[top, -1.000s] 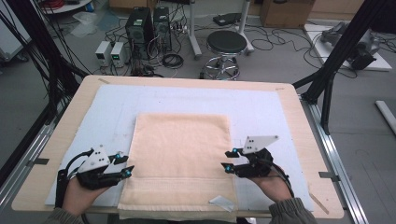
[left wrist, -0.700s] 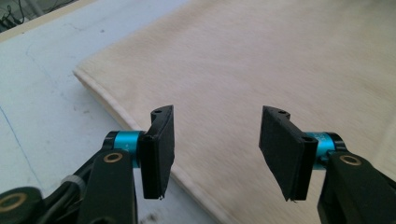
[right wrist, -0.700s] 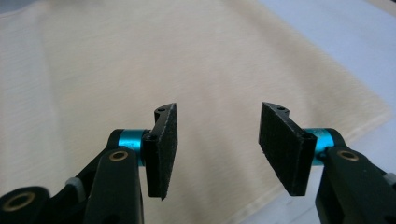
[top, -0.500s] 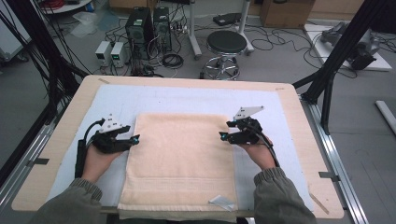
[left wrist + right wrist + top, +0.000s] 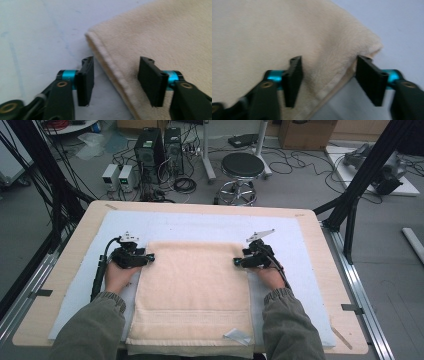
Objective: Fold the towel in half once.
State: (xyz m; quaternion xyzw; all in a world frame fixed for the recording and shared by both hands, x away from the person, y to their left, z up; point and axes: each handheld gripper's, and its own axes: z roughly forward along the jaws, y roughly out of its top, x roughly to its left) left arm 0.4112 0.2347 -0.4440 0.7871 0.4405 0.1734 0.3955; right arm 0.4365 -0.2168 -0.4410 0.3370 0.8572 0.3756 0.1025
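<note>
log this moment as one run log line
scene: towel flat on table | left gripper: open, straddling far left corner | right gripper: open, straddling far right corner

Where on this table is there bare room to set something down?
Bare blue mat lies beyond the beige towel's far edge, and in strips outside each hand. Crowded: the towel's far corners, where the left gripper and right gripper straddle its edges, jaws just closing, and the near right, where a clear wrapper lies.
</note>
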